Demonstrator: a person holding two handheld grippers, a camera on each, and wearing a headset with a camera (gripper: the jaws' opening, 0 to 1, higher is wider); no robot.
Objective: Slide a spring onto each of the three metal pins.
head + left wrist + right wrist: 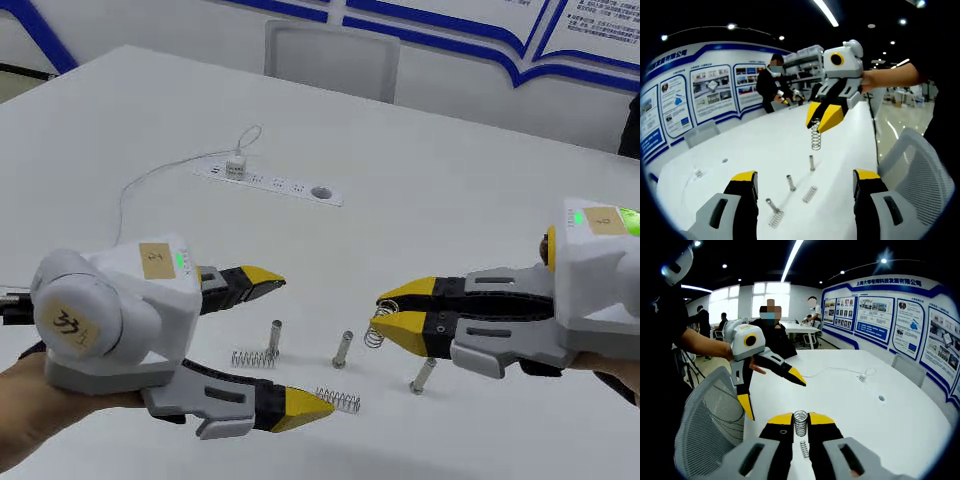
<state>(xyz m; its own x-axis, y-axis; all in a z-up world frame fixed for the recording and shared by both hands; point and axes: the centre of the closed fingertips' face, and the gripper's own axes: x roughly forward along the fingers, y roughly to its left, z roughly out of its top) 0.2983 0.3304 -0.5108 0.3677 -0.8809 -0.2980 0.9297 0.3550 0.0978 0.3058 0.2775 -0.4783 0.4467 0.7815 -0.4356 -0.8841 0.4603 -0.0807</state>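
Small coiled steel spring (375,335) clenched in my right claw (380,310), left claw (306,342) spread wide, its round sticker (68,325) reading 33, three metal pins (342,350) upright below

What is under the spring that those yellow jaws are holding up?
A bare metal pin stands on the white table below the held spring. The spring's upper end is hidden between the right gripper's jaws.

Pretty clearly an open-plan office or showroom: a big white desk (450,150) with a built-in power strip (268,183) is seen, blue-framed info boards (880,315) are hung along the wall, and a mesh chair (705,425) is pulled up.
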